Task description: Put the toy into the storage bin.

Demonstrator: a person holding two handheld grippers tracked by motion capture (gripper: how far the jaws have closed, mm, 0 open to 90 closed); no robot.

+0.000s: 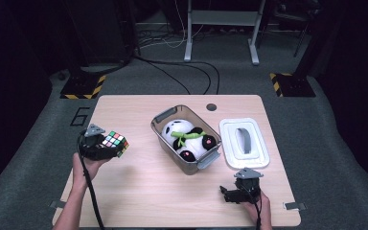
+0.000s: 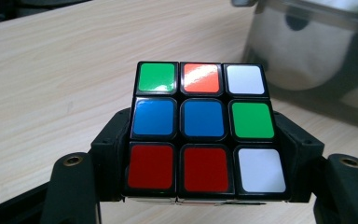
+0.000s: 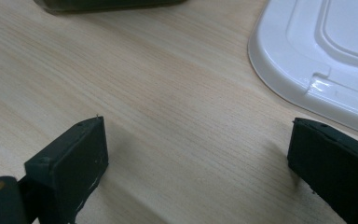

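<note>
Left hand-held gripper (image 2: 204, 154) clamps the puzzle cube (image 2: 204, 128).

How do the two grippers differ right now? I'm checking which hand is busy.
The left gripper is shut on the puzzle cube, while the right gripper has its jaws wide apart with nothing between them. The left gripper is at the table's left edge, west of the bin; the right gripper rests near the white lid. Both are black and hand-held.
</note>
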